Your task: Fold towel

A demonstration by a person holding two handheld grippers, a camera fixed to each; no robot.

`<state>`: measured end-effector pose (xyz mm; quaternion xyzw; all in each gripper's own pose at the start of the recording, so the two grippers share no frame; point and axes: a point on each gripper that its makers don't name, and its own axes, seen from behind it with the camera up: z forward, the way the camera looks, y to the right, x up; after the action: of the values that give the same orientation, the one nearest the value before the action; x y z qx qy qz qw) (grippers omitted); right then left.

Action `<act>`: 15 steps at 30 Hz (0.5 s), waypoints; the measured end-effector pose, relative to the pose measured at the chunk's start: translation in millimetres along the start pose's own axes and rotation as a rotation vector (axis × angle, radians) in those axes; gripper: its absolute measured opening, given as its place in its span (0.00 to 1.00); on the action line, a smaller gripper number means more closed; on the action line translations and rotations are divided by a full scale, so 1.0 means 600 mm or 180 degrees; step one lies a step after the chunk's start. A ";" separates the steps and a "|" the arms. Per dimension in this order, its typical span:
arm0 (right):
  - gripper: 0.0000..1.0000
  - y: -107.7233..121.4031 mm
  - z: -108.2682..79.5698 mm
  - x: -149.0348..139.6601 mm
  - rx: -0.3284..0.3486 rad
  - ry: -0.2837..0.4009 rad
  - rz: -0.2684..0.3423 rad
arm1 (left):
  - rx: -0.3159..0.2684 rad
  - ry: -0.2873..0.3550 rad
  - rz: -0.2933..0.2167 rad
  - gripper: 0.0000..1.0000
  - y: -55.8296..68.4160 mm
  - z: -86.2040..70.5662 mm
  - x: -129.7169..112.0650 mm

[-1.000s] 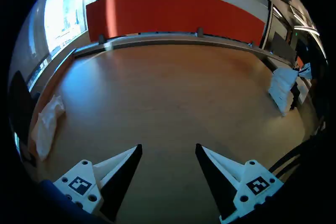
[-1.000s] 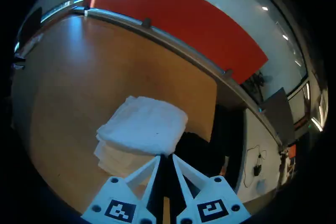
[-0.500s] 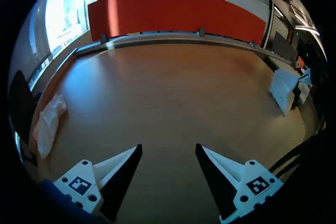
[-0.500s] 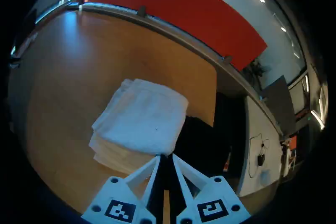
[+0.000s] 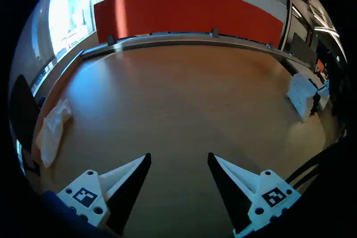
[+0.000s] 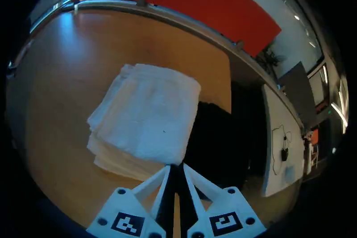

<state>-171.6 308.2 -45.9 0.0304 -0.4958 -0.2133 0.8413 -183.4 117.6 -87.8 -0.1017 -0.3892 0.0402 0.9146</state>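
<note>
The near edge of the top white terry towel (image 6: 149, 108) runs right up to the tips of the right gripper (image 6: 176, 166). Its fingers are drawn together with only a dark slit between them, and whether any cloth is nipped in that slit cannot be made out. The layers beneath, a stack of folded white towels (image 6: 109, 160), show only as thin edges on the left and near sides.

In the left gripper view the same stack (image 5: 300, 95) is small and blurred at the far right, with something pale beside it that cannot be identified. A crumpled white cloth (image 5: 51, 131) lies at the left rim of the light-brown wooden table (image 5: 178, 90).

The top towel is folded to a neat rectangle, flat and smooth, lying near the table's right edge. The left gripper (image 5: 178, 155) hangs over bare wood, well apart from the stack, with its fingers spread wide and holding nothing.
</note>
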 end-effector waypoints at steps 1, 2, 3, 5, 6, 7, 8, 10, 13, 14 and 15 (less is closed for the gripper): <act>0.05 0.000 0.003 -0.002 0.0000 -0.0007 0.0019 | 0.0001 -0.0003 0.0002 0.94 0.000 0.000 0.000; 0.05 -0.001 0.005 -0.005 0.0000 -0.0013 0.0036 | 0.0002 -0.0006 0.0004 0.94 0.000 0.000 -0.001; 0.05 -0.002 0.006 -0.006 0.0002 -0.0013 0.0046 | 0.0003 -0.0008 0.0006 0.94 0.001 0.000 -0.001; 0.05 -0.003 0.009 -0.008 0.0007 -0.0014 0.0066 | 0.0005 -0.0012 0.0008 0.94 0.002 0.000 -0.001; 0.05 -0.003 0.009 -0.010 0.0006 -0.0015 0.0067 | 0.0005 -0.0013 0.0008 0.94 0.002 0.001 -0.001; 0.05 -0.003 0.010 -0.011 0.0004 -0.0017 0.0068 | 0.0006 -0.0015 0.0008 0.94 0.002 0.001 -0.001; 0.05 -0.003 0.010 -0.012 0.0002 -0.0019 0.0068 | 0.0007 -0.0018 0.0007 0.94 0.002 0.001 -0.001; 0.05 -0.003 0.011 -0.014 -0.0007 -0.0028 0.0066 | 0.0005 -0.0017 0.0009 0.94 0.003 0.002 0.000; 0.06 -0.003 0.013 -0.018 -0.0024 -0.0044 0.0064 | 0.0001 -0.0015 0.0016 0.94 0.005 0.003 0.002; 0.08 -0.002 0.014 -0.020 -0.0031 -0.0049 0.0064 | 0.0000 -0.0014 0.0020 0.94 0.005 0.003 0.003; 0.10 -0.002 0.014 -0.022 -0.0036 -0.0055 0.0065 | -0.0001 -0.0013 0.0022 0.94 0.005 0.004 0.004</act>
<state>-184.7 313.5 -52.5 0.0188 -0.5022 -0.2078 0.8392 -183.5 121.5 -85.4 -0.1031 -0.3907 0.0435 0.9137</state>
